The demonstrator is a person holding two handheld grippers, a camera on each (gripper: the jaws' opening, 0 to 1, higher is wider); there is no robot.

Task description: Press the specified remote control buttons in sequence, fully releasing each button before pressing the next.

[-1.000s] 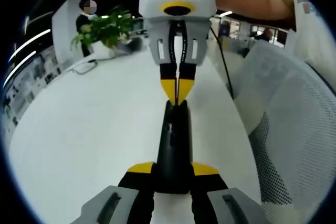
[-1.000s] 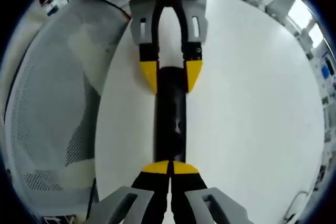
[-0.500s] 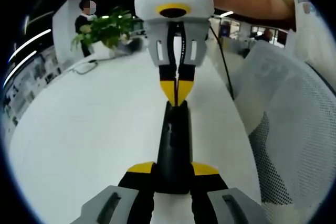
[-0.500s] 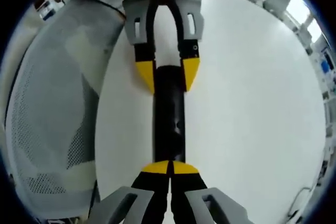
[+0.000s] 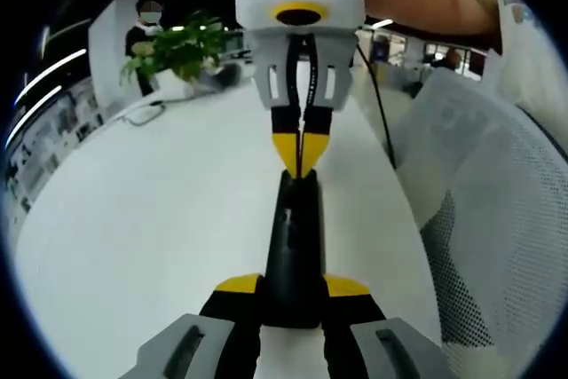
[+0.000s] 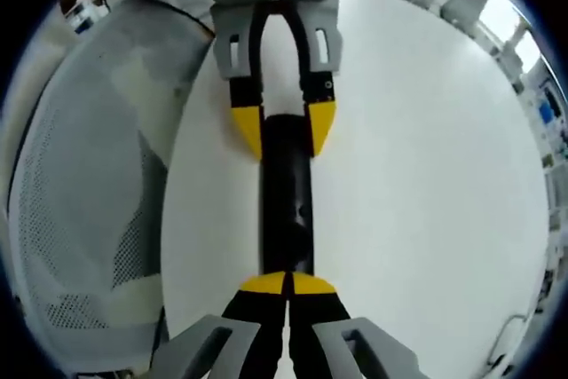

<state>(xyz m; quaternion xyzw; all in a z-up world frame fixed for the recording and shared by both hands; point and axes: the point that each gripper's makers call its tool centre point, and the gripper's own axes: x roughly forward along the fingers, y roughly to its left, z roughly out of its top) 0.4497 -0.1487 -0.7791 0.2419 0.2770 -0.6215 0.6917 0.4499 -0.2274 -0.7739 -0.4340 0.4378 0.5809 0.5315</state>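
The left gripper [image 5: 291, 295] clamps one end of the remote [image 5: 293, 246]; the right gripper [image 6: 286, 286], jaws together, rests its tips on the far end. Press straight down, then lift fully clear before the next button

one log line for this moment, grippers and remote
left gripper: shut on long black remote control | right gripper: shut, tips at remote's far end | remote flat on white round table
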